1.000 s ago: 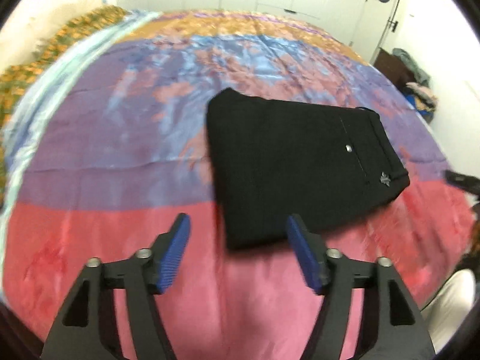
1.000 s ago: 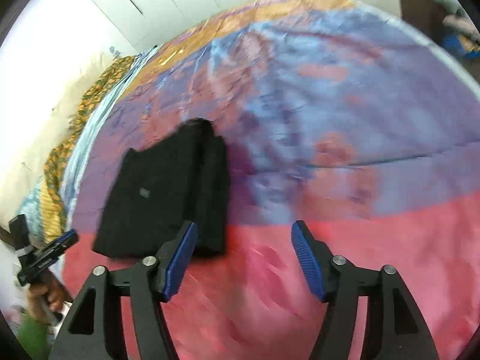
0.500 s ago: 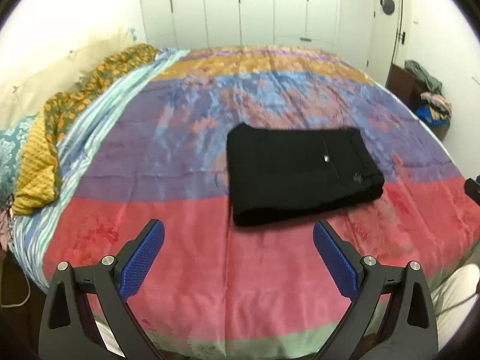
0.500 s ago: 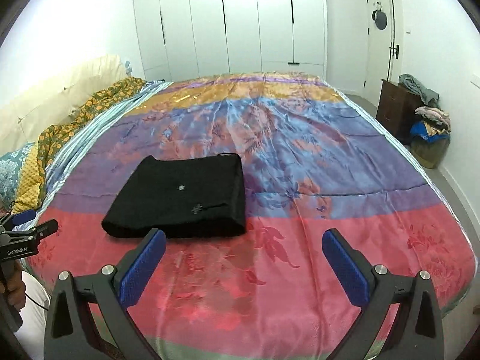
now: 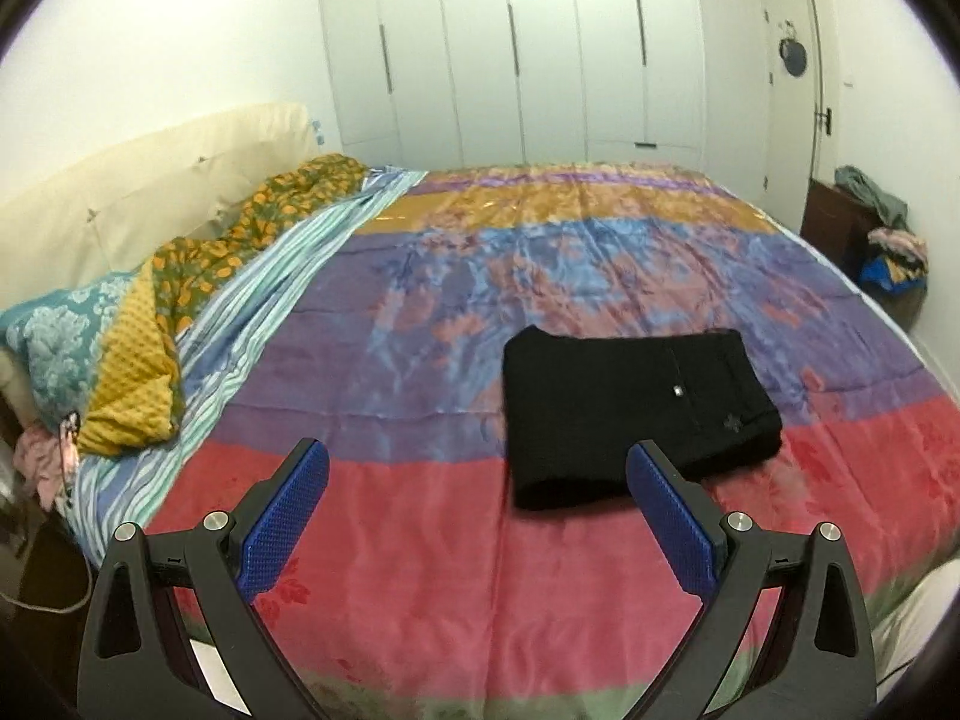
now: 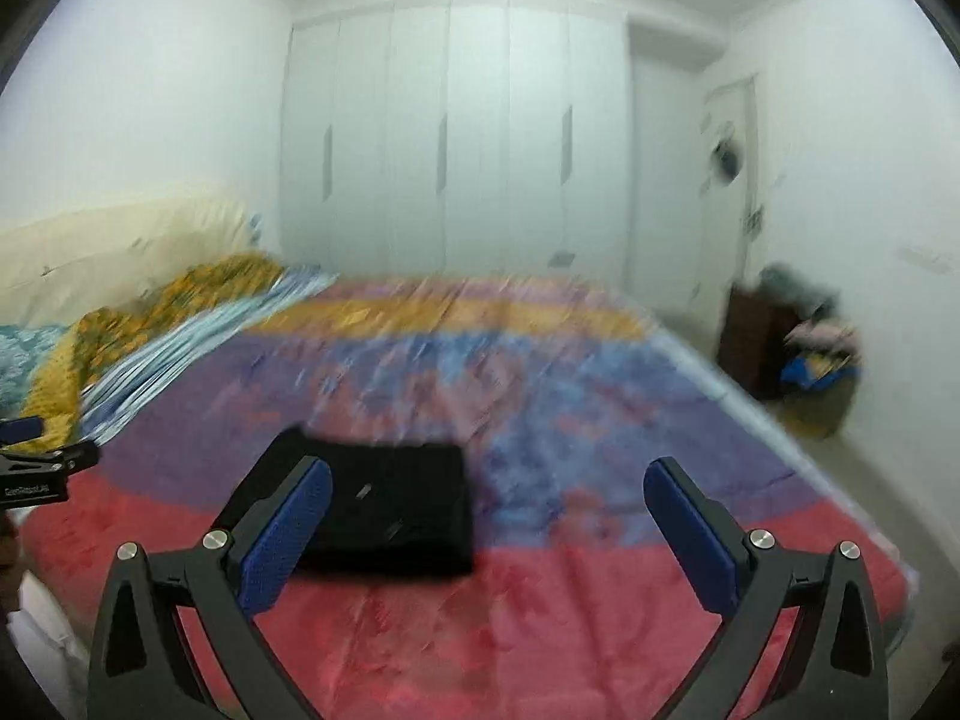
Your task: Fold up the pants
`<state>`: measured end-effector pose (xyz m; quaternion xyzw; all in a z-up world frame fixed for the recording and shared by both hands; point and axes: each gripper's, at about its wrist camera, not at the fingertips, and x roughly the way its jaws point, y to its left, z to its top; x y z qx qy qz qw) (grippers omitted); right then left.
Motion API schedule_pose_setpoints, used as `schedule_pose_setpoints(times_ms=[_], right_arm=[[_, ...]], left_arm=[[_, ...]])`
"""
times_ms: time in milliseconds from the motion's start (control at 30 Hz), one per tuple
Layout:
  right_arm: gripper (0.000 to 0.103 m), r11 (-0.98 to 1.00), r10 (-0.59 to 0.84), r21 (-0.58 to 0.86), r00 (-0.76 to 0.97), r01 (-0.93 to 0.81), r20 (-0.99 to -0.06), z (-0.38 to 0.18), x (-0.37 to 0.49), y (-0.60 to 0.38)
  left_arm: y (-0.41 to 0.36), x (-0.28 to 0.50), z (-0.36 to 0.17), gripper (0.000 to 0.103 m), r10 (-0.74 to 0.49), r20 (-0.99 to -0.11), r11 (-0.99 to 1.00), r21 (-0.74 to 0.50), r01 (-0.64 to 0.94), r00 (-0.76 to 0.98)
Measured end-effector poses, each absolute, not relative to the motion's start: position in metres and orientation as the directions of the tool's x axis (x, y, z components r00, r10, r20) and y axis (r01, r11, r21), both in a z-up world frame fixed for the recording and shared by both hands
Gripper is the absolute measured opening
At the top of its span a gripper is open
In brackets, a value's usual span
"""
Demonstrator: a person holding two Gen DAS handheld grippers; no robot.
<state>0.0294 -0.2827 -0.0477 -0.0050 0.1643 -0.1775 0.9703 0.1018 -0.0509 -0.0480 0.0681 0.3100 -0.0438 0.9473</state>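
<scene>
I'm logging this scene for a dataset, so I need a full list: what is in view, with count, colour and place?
pants: one, black, folded flat on the bedspread, nearer the foot edge
bedspread: one, striped red, purple, blue and orange, covering the bed
sheet: one, pale blue striped, along the bedspread's left side
quilt: one, orange-green floral with mustard backing, bunched by the headboard
pillow: one, teal patterned, far left
headboard: one, cream, left wall
wardrobe: one, white, back wall
door: one, white, far right
clothes pile: mixed colours, right of the bed
left gripper: black, blue pads, open, empty
right gripper: same, open, empty
</scene>
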Motion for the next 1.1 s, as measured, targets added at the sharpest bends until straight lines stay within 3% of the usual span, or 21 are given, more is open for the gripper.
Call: schedule_pose_setpoints(times_ms=[33, 133, 267, 400, 733, 933, 1100], right_arm=[[0.103, 0.932, -0.357, -0.072, 0.869, 0.355, -0.342, -0.047, 0.029, -0.282], [0.103, 0.969, -0.215, -0.001, 0.846, 0.246, -0.488, -0.058, 0.041, -0.282], [0.103, 0.957, -0.266, -0.073, 0.742, 0.282, -0.615, -0.082, 0.051, -0.272], [0.103, 0.959, -0.237, -0.056, 0.677, 0.278, -0.696, -0.092, 0.048, -0.265], [0.103, 0.970, -0.221, -0.081, 0.682, 0.231, -0.697, -0.069, 0.041, -0.237], [0.103, 0.972, -0.203, -0.054, 0.704, 0.228, -0.681, -0.061, 0.040, -0.233], [0.103, 0.971, -0.217, -0.087, 0.678, 0.222, -0.702, -0.068, 0.041, -0.224]], left_arm=[[-0.053, 0.099, -0.049, 0.100, -0.043, -0.594, 0.985, 0.108, 0.132, 0.803], [-0.061, 0.088, -0.053, 0.100, -0.060, -0.611, 0.977, 0.126, 0.172, 0.789], [-0.066, 0.072, -0.062, 0.103, -0.130, -0.647, 0.973, 0.063, 0.223, 0.751], [-0.073, 0.060, -0.066, 0.103, -0.140, -0.646, 0.965, 0.079, 0.249, 0.751], [-0.071, 0.062, -0.045, 0.103, -0.238, -0.671, 0.942, 0.017, 0.335, 0.702], [-0.075, 0.057, -0.043, 0.103, -0.155, -0.711, 0.950, 0.083, 0.301, 0.686], [-0.070, 0.050, -0.047, 0.103, -0.234, -0.736, 0.950, -0.033, 0.311, 0.636]])
